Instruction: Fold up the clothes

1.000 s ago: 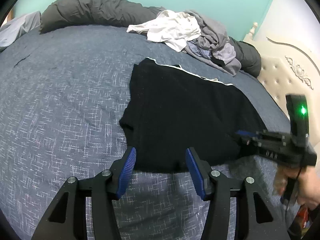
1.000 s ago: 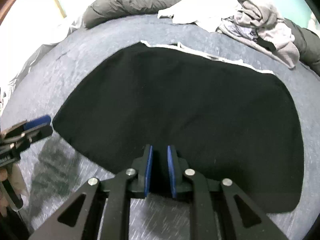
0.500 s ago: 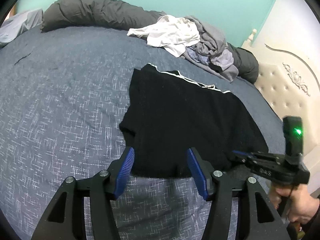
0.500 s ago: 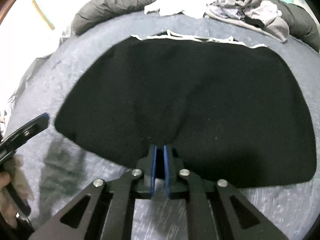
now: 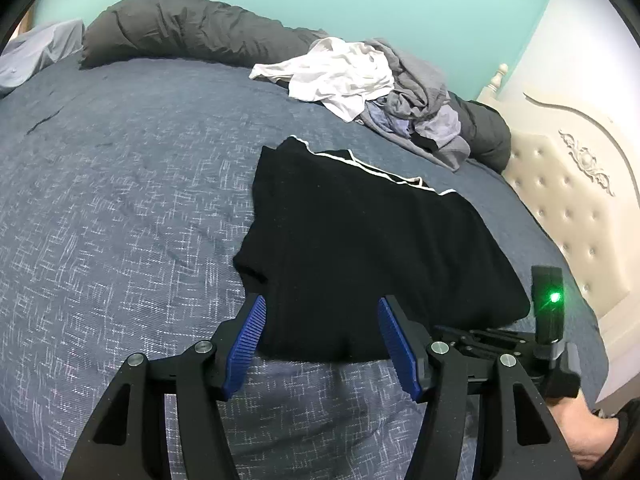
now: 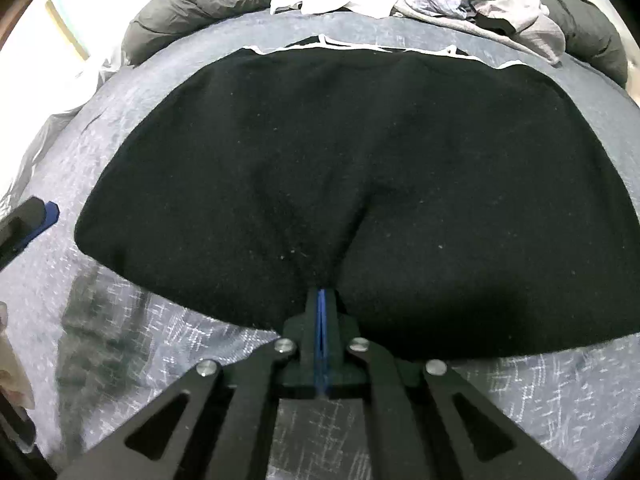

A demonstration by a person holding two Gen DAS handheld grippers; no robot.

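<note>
On the bed, left wrist view:
Garment: a black garment (image 5: pixel 360 248) lies spread on the blue-grey bedspread (image 5: pixel 120 200), a thin white trim along its far edge.
Left gripper: the left gripper (image 5: pixel 322 336) hangs over the garment's near hem, its blue pads wide apart after opening a little further, one to each side of the hem; no cloth is pinched.
Right gripper: the right gripper (image 5: pixel 448 330) shows at the lower right, a green light on its body, its tip at the same near hem.
Background: a pile of clothes (image 5: pixel 376 88) in white and grey sits beyond the garment, a dark duvet (image 5: pixel 192 32) is rolled along the far side, and a cream headboard (image 5: pixel 572 200) stands to the right.

Over the hem, right wrist view:
Right gripper: the jaws have just come together on the near edge of the black garment (image 6: pixel 360 168); the cloth gathers into a crease at the right gripper's (image 6: pixel 321 300) tips.
Left gripper: a blue-padded finger of it (image 6: pixel 30 224) shows at the left edge, just beside the garment's corner.
</note>
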